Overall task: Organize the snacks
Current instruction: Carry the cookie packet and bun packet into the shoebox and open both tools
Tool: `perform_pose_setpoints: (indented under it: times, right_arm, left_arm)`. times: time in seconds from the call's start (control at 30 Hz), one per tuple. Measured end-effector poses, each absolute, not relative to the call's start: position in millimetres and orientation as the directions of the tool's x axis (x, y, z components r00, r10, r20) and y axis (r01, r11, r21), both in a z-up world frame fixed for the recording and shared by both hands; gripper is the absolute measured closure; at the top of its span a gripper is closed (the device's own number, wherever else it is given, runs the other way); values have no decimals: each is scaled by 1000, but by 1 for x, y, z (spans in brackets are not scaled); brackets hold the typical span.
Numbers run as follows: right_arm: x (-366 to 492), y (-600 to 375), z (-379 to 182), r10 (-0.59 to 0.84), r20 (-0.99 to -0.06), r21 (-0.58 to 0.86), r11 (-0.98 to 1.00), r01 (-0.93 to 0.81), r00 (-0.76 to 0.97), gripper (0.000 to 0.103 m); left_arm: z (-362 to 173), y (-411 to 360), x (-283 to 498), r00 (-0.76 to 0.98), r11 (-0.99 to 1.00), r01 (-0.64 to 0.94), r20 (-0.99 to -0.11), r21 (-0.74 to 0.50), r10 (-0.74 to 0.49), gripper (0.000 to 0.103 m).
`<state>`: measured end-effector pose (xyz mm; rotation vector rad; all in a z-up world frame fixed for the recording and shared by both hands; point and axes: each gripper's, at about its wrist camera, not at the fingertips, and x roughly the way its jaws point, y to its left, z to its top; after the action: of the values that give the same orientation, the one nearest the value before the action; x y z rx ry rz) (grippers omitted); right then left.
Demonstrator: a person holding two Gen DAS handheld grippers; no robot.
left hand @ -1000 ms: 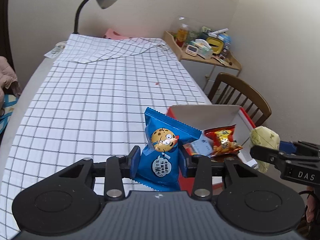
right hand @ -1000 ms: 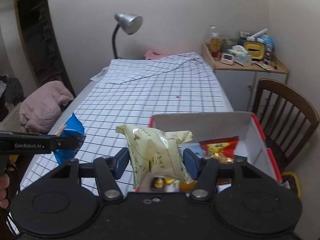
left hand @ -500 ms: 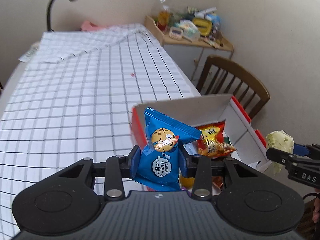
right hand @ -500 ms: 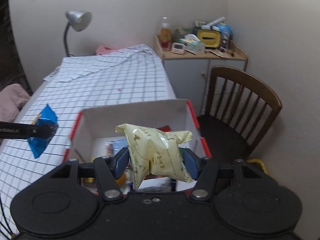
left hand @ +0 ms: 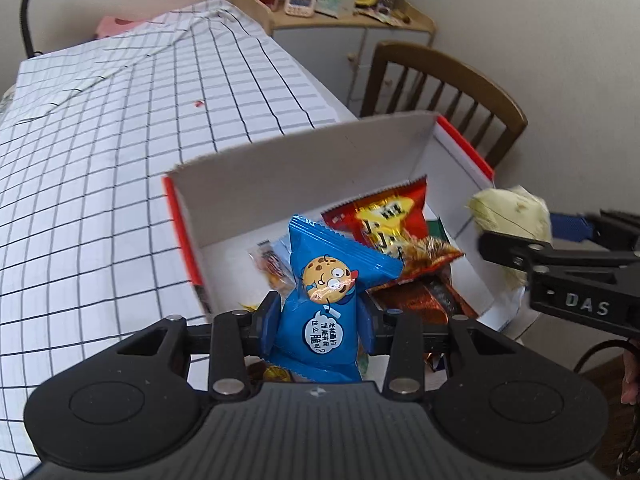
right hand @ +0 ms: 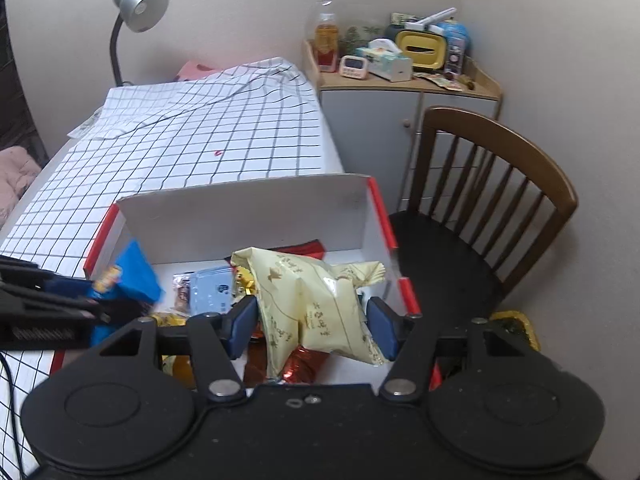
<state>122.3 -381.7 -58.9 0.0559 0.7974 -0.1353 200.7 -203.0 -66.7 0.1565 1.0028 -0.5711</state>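
Note:
My left gripper (left hand: 320,316) is shut on a blue cookie packet (left hand: 326,304) and holds it over the near left part of the white box with red edges (left hand: 280,168). My right gripper (right hand: 312,320) is shut on a pale yellow snack packet (right hand: 320,300), held over the near right part of the same box (right hand: 248,216). Inside lie a red snack bag (left hand: 384,220), a light blue packet (right hand: 210,290) and several small wrapped sweets. Each gripper shows in the other's view: the right one (left hand: 516,232) at the box's right wall, the left one (right hand: 120,288) at its left.
The box sits at the near right corner of a table under a checked cloth (left hand: 120,140). A wooden chair (right hand: 492,184) stands right of the box. A cabinet (right hand: 400,80) with clutter stands behind it. A desk lamp (right hand: 136,4) stands at the table's far end.
Both grippers have moved with their packets from beside the box to above its inside. The blue packet came in from the left, the yellow one from the right.

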Motion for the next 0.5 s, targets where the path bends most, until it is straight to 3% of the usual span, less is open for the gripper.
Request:
perform_pose_setpoints:
  times: [0.5]
  right_arm:
    - [134, -371, -87, -124, -772, -56, 990, 128, 623, 40]
  left_arm:
    - [-95, -227, 195, 384, 809, 585, -859, -58, -339, 64]
